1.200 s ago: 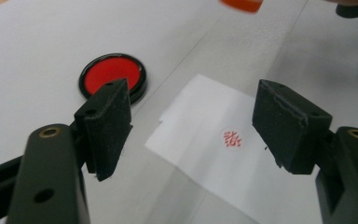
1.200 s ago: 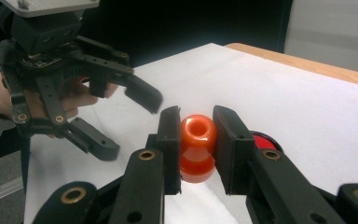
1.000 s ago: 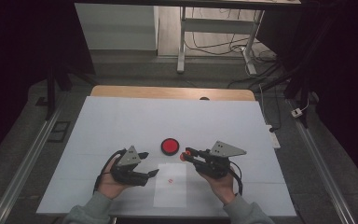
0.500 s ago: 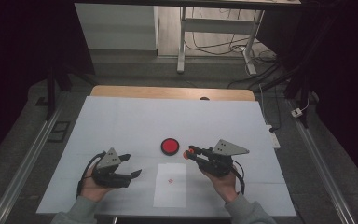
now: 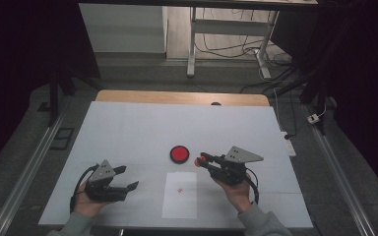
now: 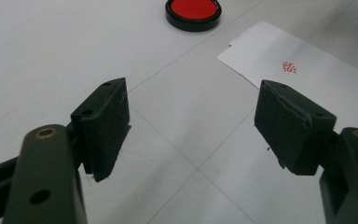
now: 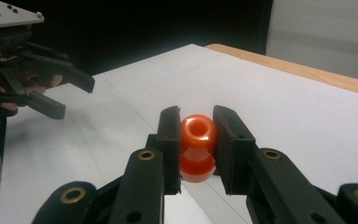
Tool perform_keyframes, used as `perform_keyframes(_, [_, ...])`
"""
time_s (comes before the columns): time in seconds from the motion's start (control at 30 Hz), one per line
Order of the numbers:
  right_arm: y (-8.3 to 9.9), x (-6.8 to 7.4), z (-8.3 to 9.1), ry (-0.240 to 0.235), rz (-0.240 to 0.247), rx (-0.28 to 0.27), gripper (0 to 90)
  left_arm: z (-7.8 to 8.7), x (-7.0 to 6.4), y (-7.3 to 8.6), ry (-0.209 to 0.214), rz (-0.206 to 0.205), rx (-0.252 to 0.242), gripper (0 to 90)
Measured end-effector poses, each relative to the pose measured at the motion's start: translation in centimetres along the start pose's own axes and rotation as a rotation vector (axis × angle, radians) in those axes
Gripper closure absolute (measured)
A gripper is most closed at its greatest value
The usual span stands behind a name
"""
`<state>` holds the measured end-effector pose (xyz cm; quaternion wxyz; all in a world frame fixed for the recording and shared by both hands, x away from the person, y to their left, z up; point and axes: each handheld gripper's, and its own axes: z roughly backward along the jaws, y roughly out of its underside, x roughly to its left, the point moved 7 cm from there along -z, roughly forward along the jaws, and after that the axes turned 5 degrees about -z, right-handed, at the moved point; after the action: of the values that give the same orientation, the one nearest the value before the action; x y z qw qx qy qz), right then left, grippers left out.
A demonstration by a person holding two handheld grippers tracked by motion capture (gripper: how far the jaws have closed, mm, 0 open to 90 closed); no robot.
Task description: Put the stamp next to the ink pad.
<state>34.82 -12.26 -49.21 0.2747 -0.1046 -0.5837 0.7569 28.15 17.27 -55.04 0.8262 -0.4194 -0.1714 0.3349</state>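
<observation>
Right gripper [image 5: 203,161] jaws are pinching a red stamp [image 7: 196,145], hovering just right of the ink pad [image 5: 179,154]; left gripper [image 5: 128,178] jaws are spread, idling near the bench's near-left corner.

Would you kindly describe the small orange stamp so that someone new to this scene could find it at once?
Start at the white table and find the round red ink pad near its middle. Just right of the pad, the right gripper holds the orange stamp between its fingers, above the table. It is glossy and knob-shaped, unlike the flat ink pad and the white paper.
</observation>
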Motion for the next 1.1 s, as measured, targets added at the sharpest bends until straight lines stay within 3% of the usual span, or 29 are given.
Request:
perform_keyframes(0.23, [0.4, -0.5, -0.2, 0.023, 0.006, 0.023, 72.0, 0.2, 0.1, 0.6, 0.003, 0.005, 0.01, 27.2])
perform_keyframes(0.57, [1.0, -2.4, -0.9, 0.088, 0.014, 0.059, 72.0, 0.5, 0.2, 1.5, 0.005, 0.011, 0.028, 27.1])
perform_keyframes(1.1, [2.5, -4.8, -2.8, 0.173, 0.044, 0.147, 71.7, 0.2, 0.0, 1.5, 0.015, 0.005, 0.036, 26.7])
